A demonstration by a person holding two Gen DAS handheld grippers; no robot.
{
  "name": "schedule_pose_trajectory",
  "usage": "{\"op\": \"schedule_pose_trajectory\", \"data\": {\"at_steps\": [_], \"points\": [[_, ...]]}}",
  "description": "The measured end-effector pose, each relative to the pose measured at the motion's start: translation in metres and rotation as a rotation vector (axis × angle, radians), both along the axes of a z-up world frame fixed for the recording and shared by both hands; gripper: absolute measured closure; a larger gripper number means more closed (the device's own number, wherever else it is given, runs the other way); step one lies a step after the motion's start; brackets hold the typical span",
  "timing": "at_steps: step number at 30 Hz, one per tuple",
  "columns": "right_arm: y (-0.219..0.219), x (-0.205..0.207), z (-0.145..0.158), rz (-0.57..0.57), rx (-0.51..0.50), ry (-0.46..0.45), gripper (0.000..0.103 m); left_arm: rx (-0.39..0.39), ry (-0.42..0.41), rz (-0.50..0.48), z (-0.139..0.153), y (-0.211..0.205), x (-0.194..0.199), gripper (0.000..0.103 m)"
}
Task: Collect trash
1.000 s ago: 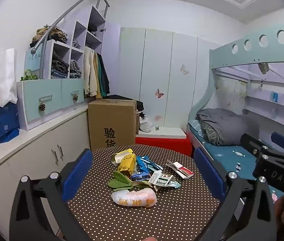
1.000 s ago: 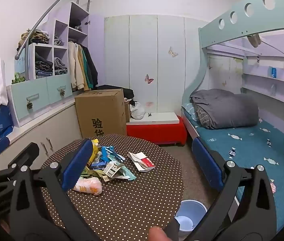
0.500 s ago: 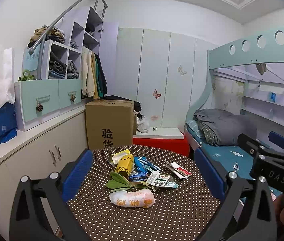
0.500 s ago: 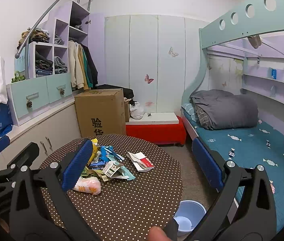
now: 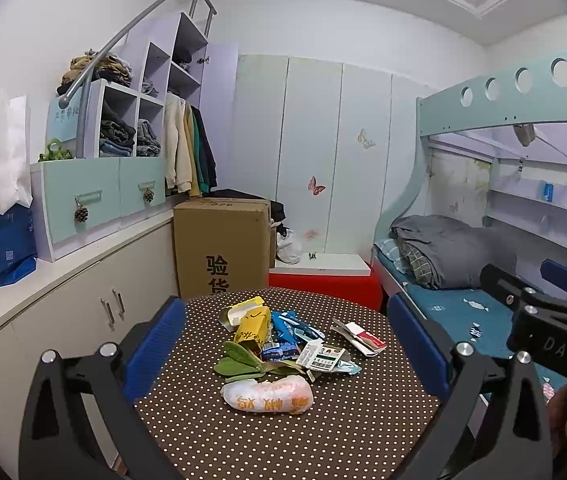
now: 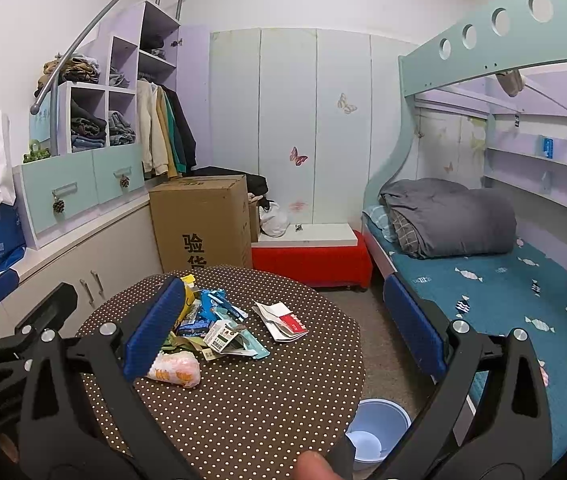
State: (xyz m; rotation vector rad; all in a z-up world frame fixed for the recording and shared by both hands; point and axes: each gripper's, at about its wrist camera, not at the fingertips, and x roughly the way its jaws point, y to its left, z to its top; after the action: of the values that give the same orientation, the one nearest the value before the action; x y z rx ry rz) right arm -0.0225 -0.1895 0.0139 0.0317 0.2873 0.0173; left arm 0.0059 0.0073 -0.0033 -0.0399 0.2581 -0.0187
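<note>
A pile of trash lies on the round brown dotted table (image 5: 363, 432): a white and orange plastic bag (image 5: 267, 396), a yellow carton (image 5: 253, 326), blue wrappers (image 5: 289, 330), a printed packet (image 5: 323, 356), a red and white leaflet (image 5: 359, 336) and green leaf-like pieces (image 5: 239, 364). My left gripper (image 5: 287, 354) is open and empty, above the near side of the table. My right gripper (image 6: 285, 330) is open and empty, above the table's right part. The bag (image 6: 175, 368) and leaflet (image 6: 283, 320) show in the right wrist view. A light blue bin (image 6: 377, 432) stands on the floor right of the table.
A large cardboard box (image 5: 221, 246) and a red bench (image 5: 323, 286) stand behind the table. White cabinets (image 5: 63, 312) run along the left wall. A bunk bed with a grey blanket (image 6: 447, 216) is on the right.
Both grippers stay open. The views have shifted slightly; the trash pile has not moved.
</note>
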Motion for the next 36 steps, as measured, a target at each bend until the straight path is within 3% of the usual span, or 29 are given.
{"op": "schedule_pose_trajectory", "data": {"at_steps": [10, 22, 31, 36], "points": [[-0.002, 0.006, -0.008, 0.002, -0.006, 0.018, 0.006, 0.014, 0.023, -0.007, -0.009, 0.001, 0.009, 0.004], [-0.008, 0.036, -0.046, -0.005, -0.026, 0.128, 0.006, 0.056, 0.129, 0.003, -0.056, 0.012, 0.039, 0.004], [-0.012, 0.072, -0.1, -0.015, -0.052, 0.281, 0.006, 0.198, 0.276, -0.051, -0.12, 0.019, 0.083, 0.004], [-0.013, 0.093, -0.129, -0.017, -0.052, 0.361, 0.006, 0.307, 0.326, -0.148, -0.145, 0.01, 0.108, 0.004]]}}
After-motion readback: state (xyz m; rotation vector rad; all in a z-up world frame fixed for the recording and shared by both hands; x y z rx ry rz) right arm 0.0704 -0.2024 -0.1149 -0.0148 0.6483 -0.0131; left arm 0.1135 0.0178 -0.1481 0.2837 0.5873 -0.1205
